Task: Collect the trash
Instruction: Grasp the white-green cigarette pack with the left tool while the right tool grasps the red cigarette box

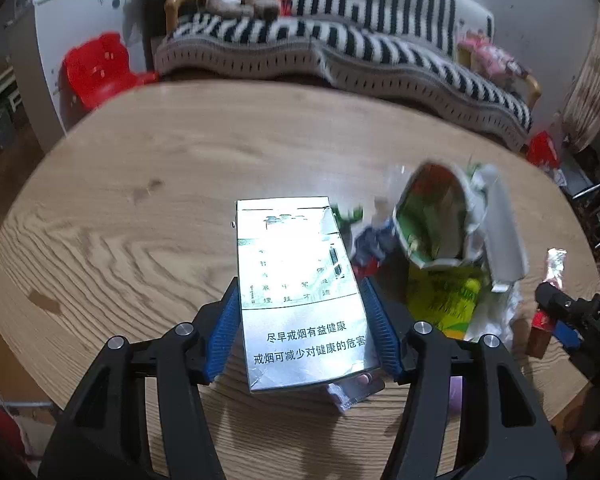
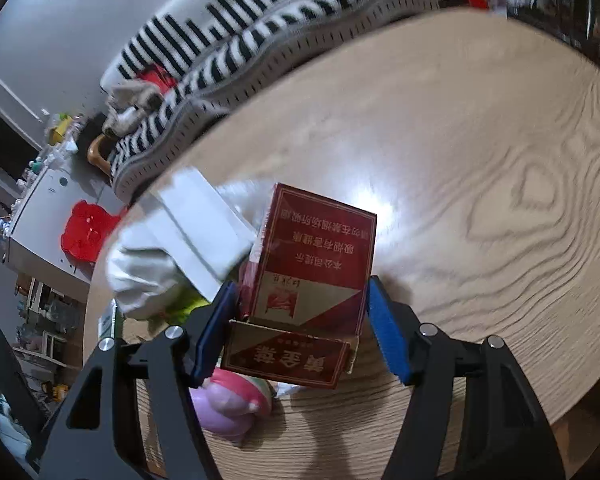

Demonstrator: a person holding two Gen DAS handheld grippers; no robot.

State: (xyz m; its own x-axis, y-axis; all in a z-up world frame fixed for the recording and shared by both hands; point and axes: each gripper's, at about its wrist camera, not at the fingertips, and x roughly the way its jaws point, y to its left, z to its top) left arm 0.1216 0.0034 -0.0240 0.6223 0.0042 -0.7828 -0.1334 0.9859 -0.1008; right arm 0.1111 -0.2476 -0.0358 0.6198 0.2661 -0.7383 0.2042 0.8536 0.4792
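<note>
1. The left gripper (image 1: 300, 320) is clamping a silver pack (image 1: 300, 280) above the table (image 1: 140, 200).
2. The right gripper (image 2: 300, 320) is clamping a red pack (image 2: 312, 264), its lid hanging open.
3. Wrappers (image 1: 440, 232) are lying just right of the silver pack.
4. A striped sofa (image 1: 340, 48) is standing beyond the table.

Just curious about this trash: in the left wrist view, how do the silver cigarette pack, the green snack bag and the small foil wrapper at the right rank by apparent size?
1. Silver cigarette pack, though nearness inflates it.
2. Green snack bag.
3. Foil wrapper, clearly smallest.
</note>
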